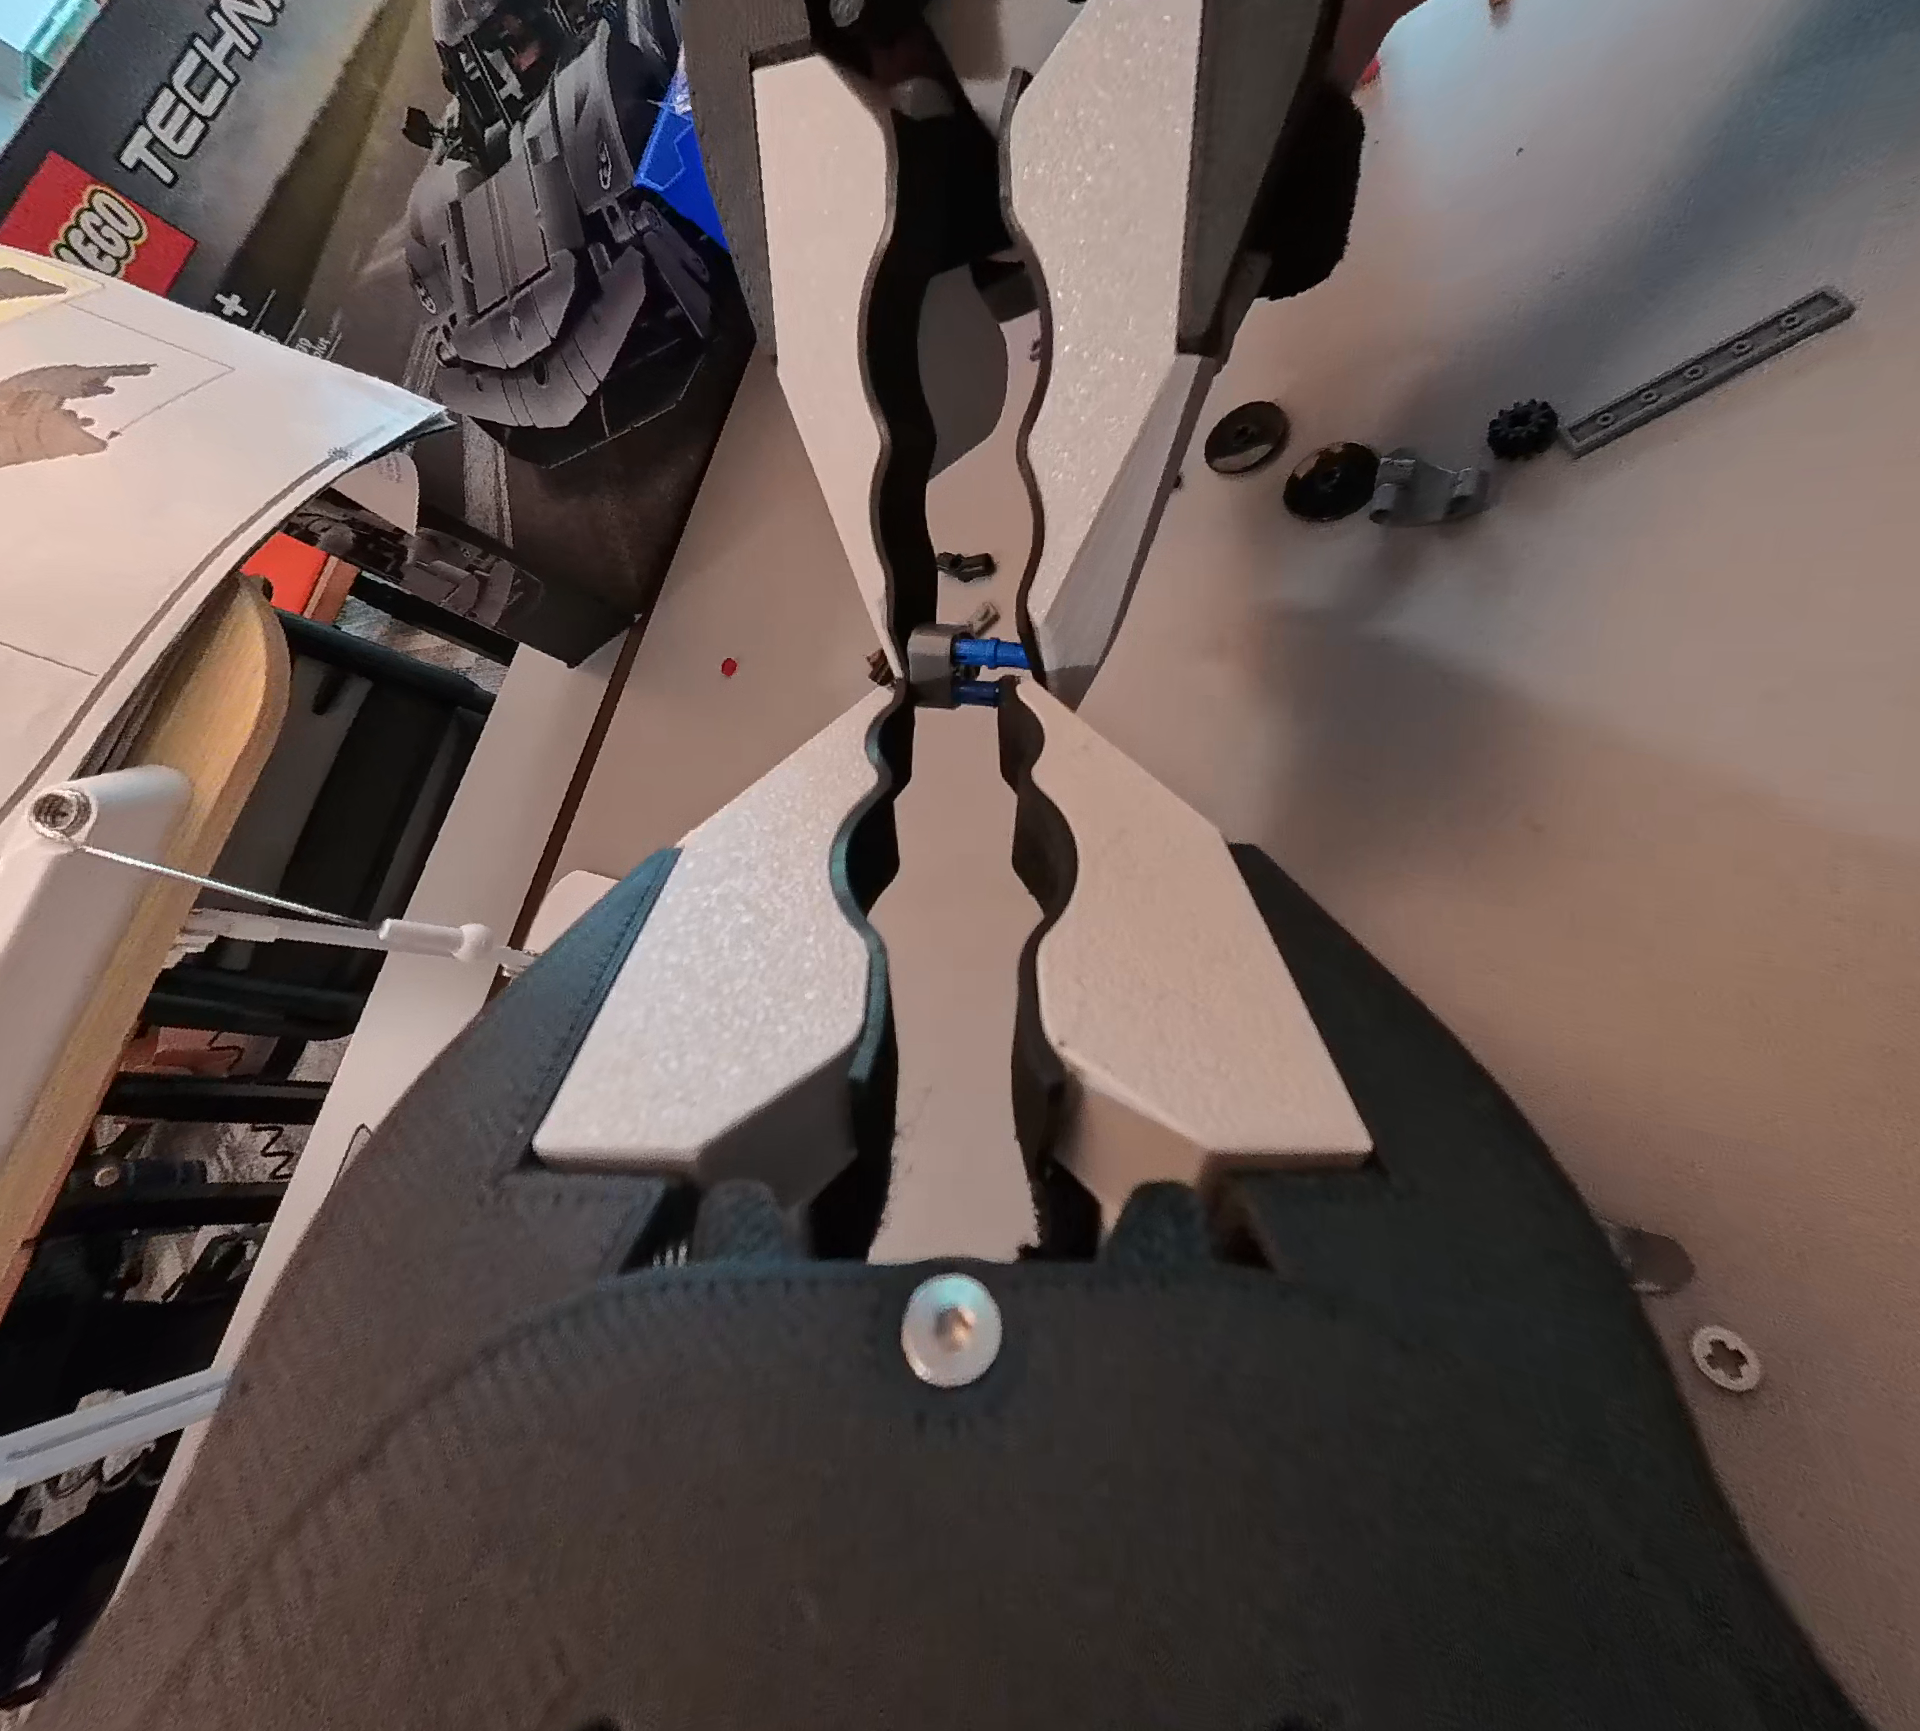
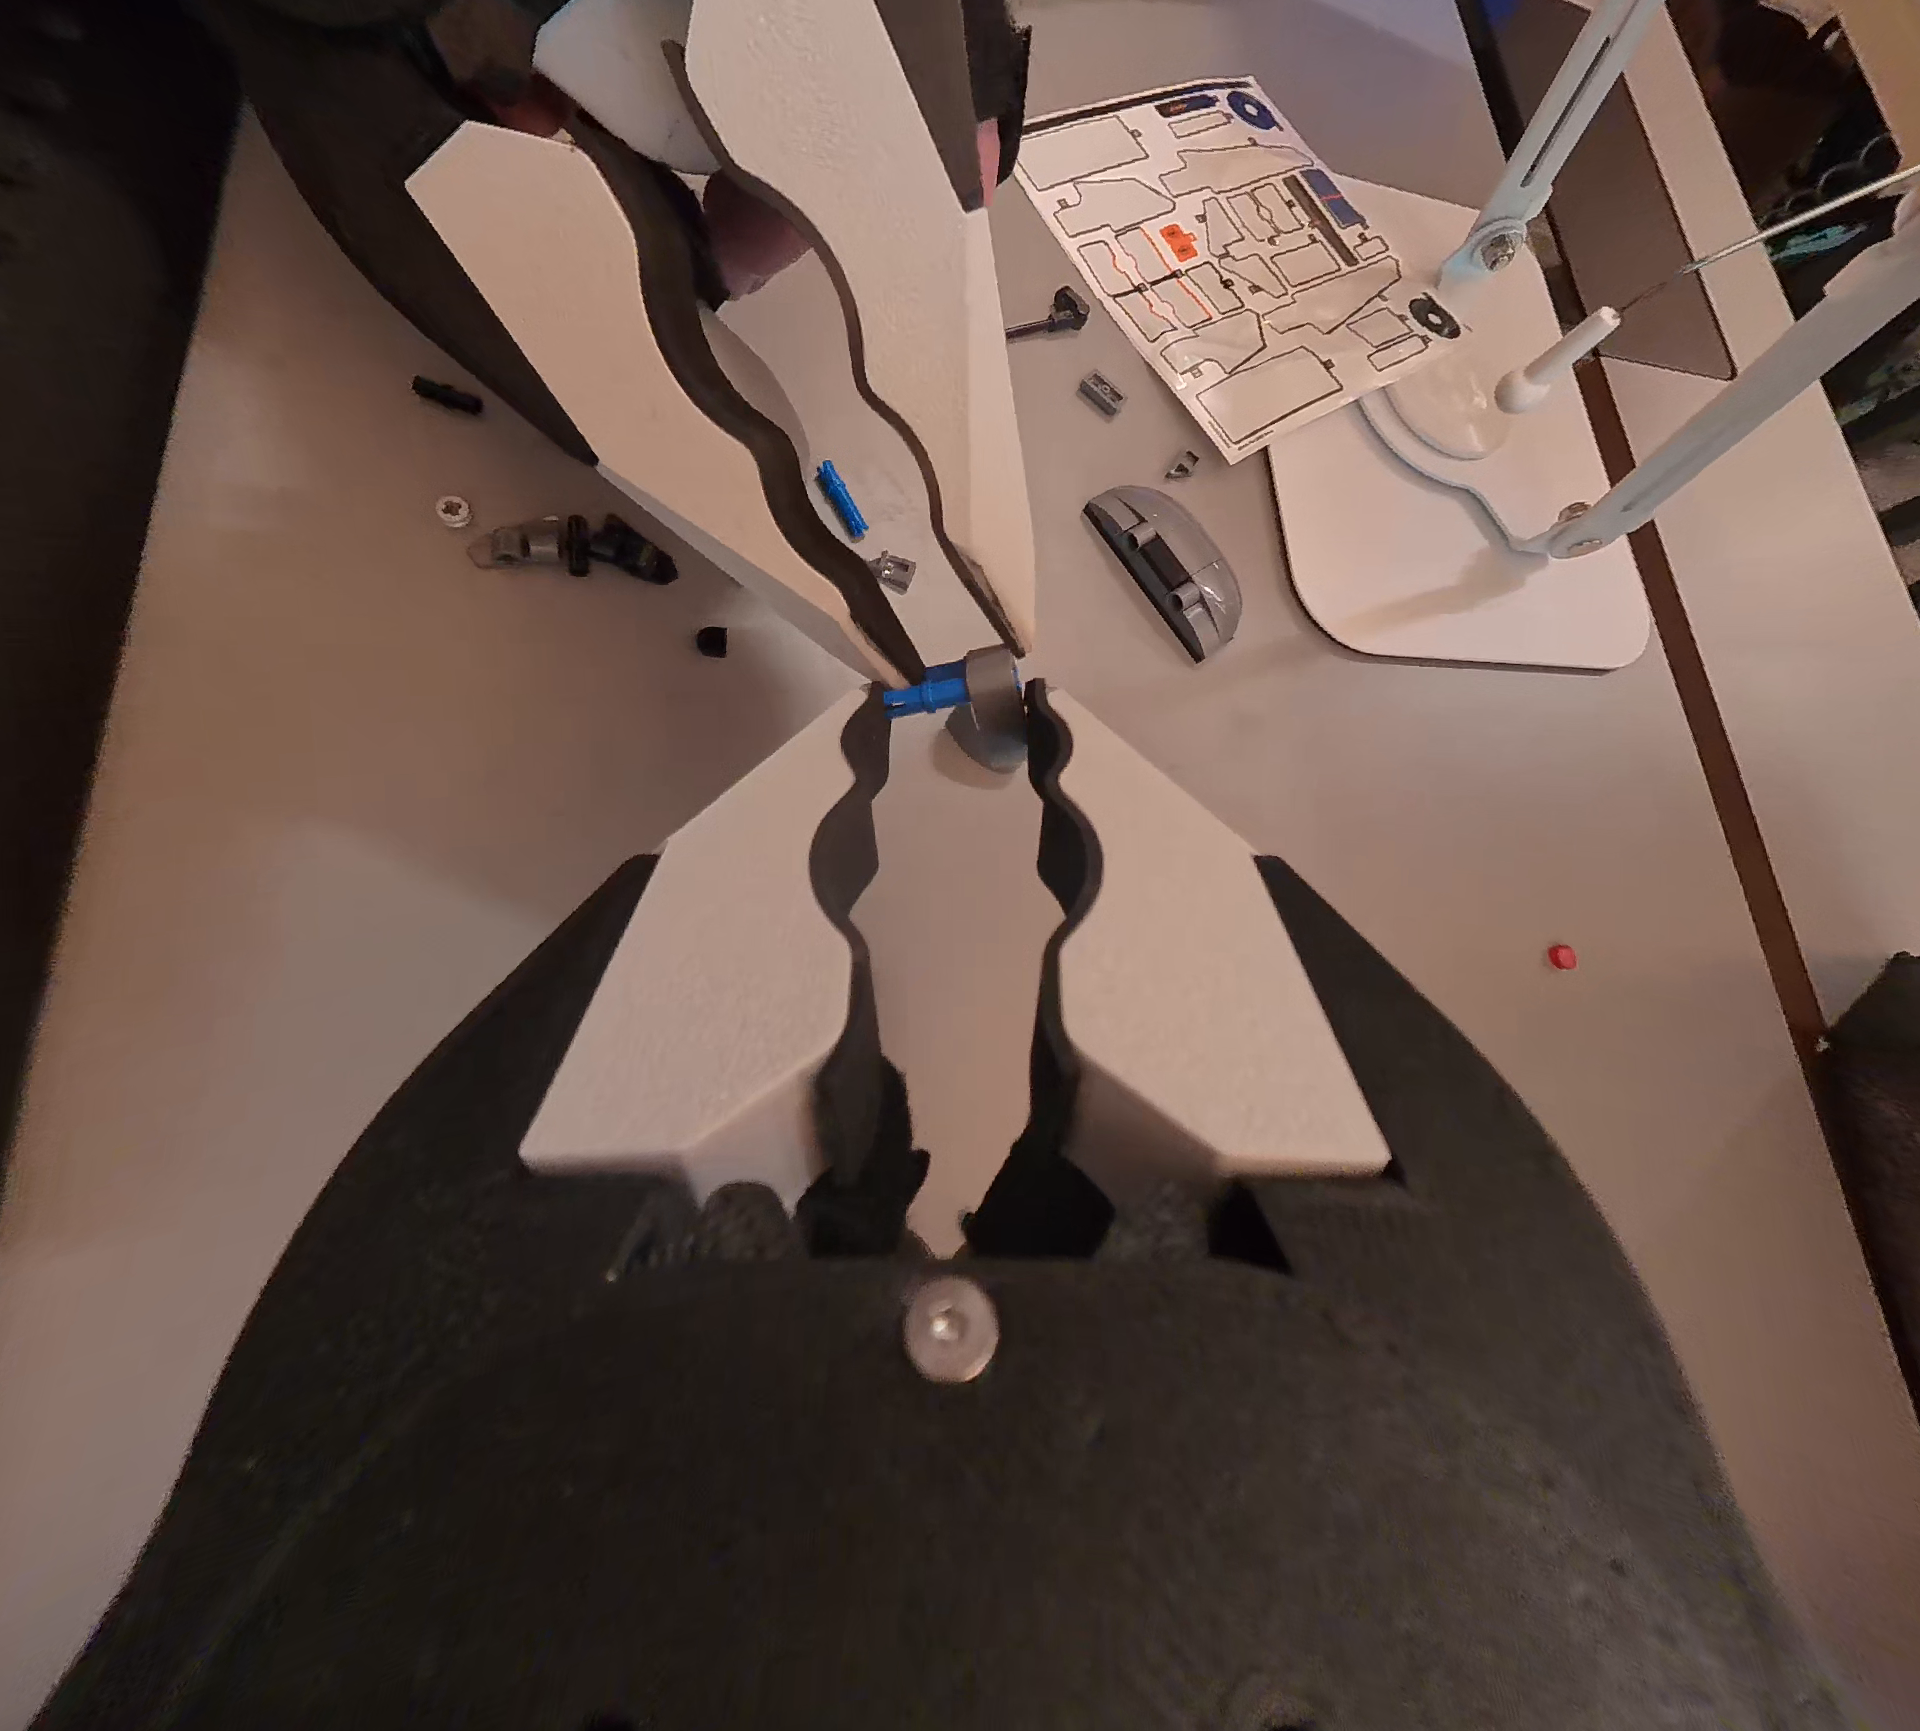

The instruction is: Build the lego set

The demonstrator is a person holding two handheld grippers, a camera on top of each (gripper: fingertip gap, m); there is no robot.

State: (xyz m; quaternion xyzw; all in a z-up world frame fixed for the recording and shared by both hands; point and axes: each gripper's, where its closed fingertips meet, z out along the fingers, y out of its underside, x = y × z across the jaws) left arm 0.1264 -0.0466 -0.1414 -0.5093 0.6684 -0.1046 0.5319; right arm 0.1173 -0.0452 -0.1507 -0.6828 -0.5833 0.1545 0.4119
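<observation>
A small grey connector (image 1: 928, 669) with blue pins (image 1: 980, 648) in it hangs above the white table, caught between both grippers, which meet tip to tip. My left gripper (image 1: 956, 700) closes on its lower end and lower pin. My right gripper (image 2: 951, 696) clamps the blue pin (image 2: 918, 695) and grey connector (image 2: 992, 689) end to end. In each view the other gripper reaches in from the top. A person's hand shows behind it.
The set's box (image 1: 260, 123) and an open booklet (image 1: 156, 486) stand left. Black discs (image 1: 1330, 481), a gear (image 1: 1519, 429) and a long grey beam (image 1: 1714, 367) lie right. A sticker sheet (image 2: 1216, 258), grey curved part (image 2: 1164, 569), spare blue pin (image 2: 842, 497) and white stand base (image 2: 1455, 559) lie beyond. The grippers are tip to tip, or close to it. Left tips and right tips are each some 15 cm from the gear (image 1: 1519, 429).
</observation>
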